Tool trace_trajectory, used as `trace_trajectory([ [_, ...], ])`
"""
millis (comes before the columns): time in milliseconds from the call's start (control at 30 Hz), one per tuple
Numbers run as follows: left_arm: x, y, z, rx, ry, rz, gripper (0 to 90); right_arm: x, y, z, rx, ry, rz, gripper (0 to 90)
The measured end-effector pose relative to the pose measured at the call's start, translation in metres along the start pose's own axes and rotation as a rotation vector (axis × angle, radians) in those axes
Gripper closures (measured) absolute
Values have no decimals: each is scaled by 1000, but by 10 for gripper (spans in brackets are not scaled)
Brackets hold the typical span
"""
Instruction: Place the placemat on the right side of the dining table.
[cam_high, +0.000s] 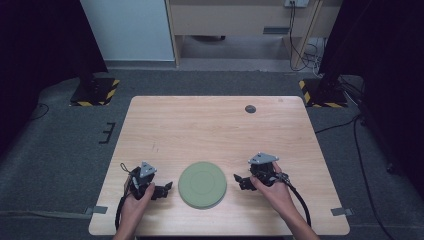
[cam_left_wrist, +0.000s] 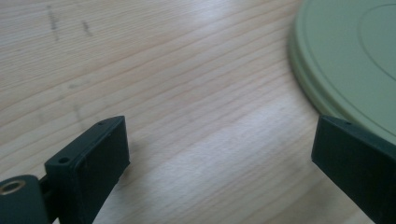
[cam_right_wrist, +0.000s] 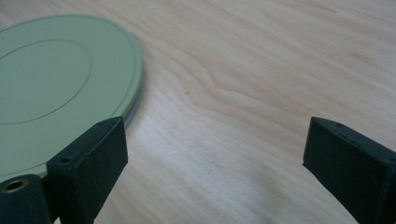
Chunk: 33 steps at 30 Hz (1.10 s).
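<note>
A round pale green plate (cam_high: 202, 184) lies flat on the wooden table (cam_high: 215, 125), near its front edge. My left gripper (cam_high: 167, 188) rests just left of the plate, open, jaws pointing toward it. In the left gripper view the plate (cam_left_wrist: 355, 60) fills the upper right, and the gripper (cam_left_wrist: 219, 158) has only bare wood between its jaws. My right gripper (cam_high: 239, 180) sits just right of the plate, also open and aimed at it. In the right gripper view the plate (cam_right_wrist: 56, 88) lies at the left, its rim behind the left jaw of the gripper (cam_right_wrist: 215, 158).
A small dark round disc (cam_high: 250, 108) is set in the table near its far edge. Strips of grey tape (cam_high: 341, 211) mark the front corners. Cables trail from both grippers over the front edge. Dark stands with striped bases (cam_high: 95, 90) flank the table.
</note>
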<state>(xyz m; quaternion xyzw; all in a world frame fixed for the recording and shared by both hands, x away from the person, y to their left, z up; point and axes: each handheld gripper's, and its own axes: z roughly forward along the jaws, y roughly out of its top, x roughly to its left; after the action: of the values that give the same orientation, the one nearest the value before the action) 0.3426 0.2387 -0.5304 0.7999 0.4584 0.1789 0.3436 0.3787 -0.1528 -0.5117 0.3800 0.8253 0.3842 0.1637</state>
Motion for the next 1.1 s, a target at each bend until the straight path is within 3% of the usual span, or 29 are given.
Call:
trace_trajectory([
  [267,-10,1,1,-1,-49,23,38,25,-4,9,45,38,-74,62],
  [433,-15,2,2,-6,-61,30,39,32,-5,12,63,61,-96,60],
  [533,-18,3,4,-5,-68,38,41,32,-5,11,55,62,-78,68],
  [800,-20,6,6,-4,-59,49,33,36,-6,16,75,53,-86,82],
  [1100,-19,9,9,-15,-23,41,27,36,-3,21,82,22,-85,32],
])
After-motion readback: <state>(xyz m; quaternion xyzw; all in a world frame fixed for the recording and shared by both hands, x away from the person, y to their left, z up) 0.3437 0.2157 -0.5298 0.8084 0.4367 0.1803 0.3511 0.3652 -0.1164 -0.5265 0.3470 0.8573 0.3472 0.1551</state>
